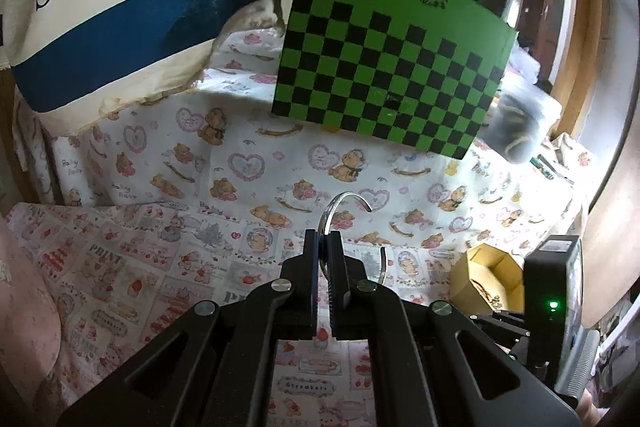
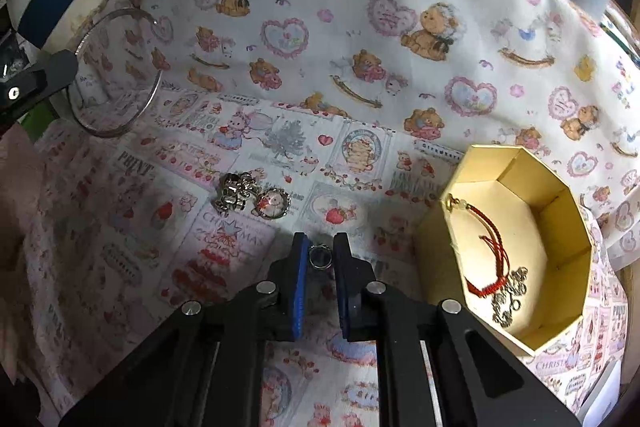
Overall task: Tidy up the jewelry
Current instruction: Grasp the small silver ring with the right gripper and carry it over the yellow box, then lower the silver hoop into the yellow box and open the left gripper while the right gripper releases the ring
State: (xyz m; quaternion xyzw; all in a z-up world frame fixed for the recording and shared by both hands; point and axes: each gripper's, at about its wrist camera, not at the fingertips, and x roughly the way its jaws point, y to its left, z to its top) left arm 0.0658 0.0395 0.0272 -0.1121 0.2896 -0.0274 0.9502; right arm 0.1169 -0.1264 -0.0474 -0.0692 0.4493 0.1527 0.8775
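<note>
My left gripper (image 1: 325, 239) is shut on a thin silver open bangle (image 1: 352, 195) and holds it up above the cloth; the bangle also shows at the left of the right wrist view (image 2: 116, 71). My right gripper (image 2: 320, 247) is low over the cloth with its jaws partly open around a small silver ring (image 2: 320, 255); the pads do not visibly press it. A silver charm keyring (image 2: 248, 195) lies on the cloth ahead and left. A yellow octagonal box (image 2: 560, 227) at the right holds a red cord bracelet (image 2: 492, 255) and a silver chain (image 2: 510, 301).
A green and black checkered board (image 1: 392, 67) leans at the back. A striped "PARIS" bag (image 1: 120, 7) hangs at back left. Printed cloths (image 2: 360, 47) cover the surface. The yellow box shows at the right of the left wrist view (image 1: 486, 277).
</note>
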